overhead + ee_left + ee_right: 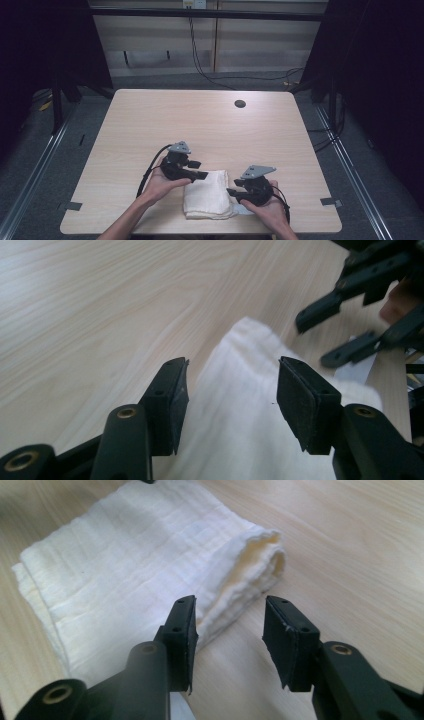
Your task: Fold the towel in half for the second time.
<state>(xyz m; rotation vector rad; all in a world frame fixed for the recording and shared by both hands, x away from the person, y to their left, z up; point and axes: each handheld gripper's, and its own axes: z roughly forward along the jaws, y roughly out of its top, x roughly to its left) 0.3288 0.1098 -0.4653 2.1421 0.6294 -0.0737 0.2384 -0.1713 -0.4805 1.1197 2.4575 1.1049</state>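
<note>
On the worktop (pixel 150 120) | folded cloth (pixel 207 194) lies between both claws | left claw (pixel 232 385) apart, above it | right claw (pixel 229 625) apart, at its thick folded edge

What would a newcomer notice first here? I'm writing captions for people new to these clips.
A folded white cloth lies on the near edge of the pale wooden table. The left hand-held gripper and the right hand-held gripper flank it, jaws open with nothing gripped. A dark round hole marks the far side of the table.
</note>
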